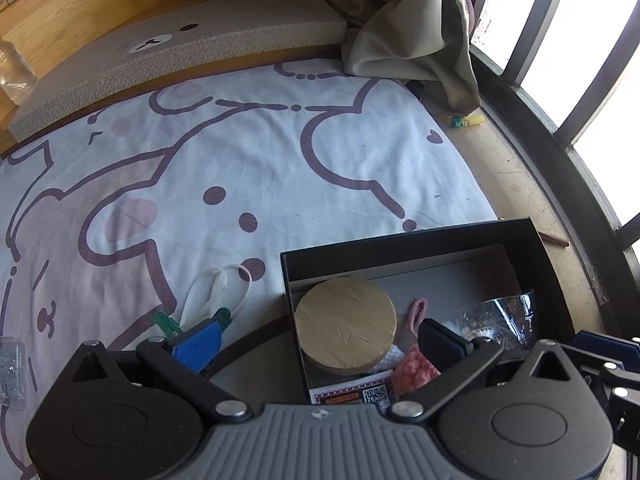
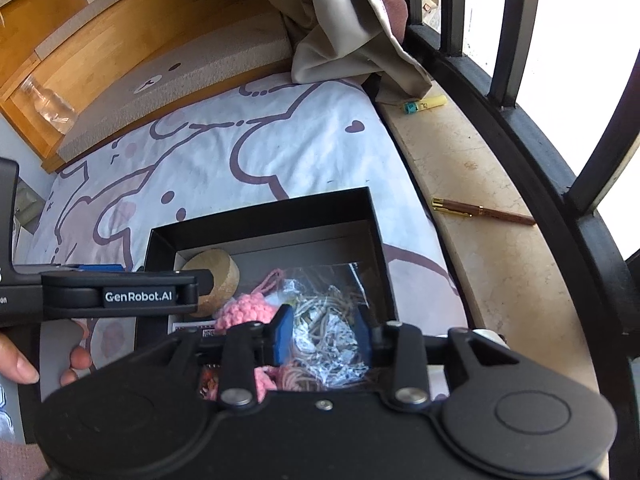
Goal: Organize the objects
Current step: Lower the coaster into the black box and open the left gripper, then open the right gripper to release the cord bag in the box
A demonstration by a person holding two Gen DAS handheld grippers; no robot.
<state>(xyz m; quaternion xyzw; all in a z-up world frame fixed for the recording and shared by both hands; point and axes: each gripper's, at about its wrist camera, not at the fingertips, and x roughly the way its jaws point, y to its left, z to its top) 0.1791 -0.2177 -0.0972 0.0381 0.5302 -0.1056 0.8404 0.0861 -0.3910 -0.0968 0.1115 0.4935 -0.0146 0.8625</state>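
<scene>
The left gripper [image 1: 316,338] stands wide open. Its blue finger [image 1: 199,342] lies outside the black box [image 1: 412,236], over the bed sheet [image 1: 240,152], and the other finger is inside the box, just beside the round wooden lid [image 1: 347,326]. Nothing is between its pads. At 9 o'clock from the blue finger lie green clips [image 1: 166,322] and a white cord loop [image 1: 218,286] on the sheet.

The right gripper [image 2: 322,334] is only a little open. Its two blue pads [image 2: 282,330] stand on either side of a clear crinkled plastic bag [image 2: 320,320] with string inside. The bag fills the gap between them, but whether the pads press on it I cannot tell (glare on the plastic hides the edges).

The box sits on the sheet at the side of the bed next to the stone window sill [image 2: 472,184]. Inside it, the wooden lid is at 10 o'clock, a pink crocheted piece [image 2: 244,310] near the middle, the bag at 3 o'clock and a printed card [image 1: 354,394] at 6 o'clock.

On the sill, at 2 o'clock from the box, lies a brown pen [image 2: 484,212]; farther, at 12 o'clock, a yellow marker [image 2: 426,103] lies just under the curtain [image 2: 340,32].
</scene>
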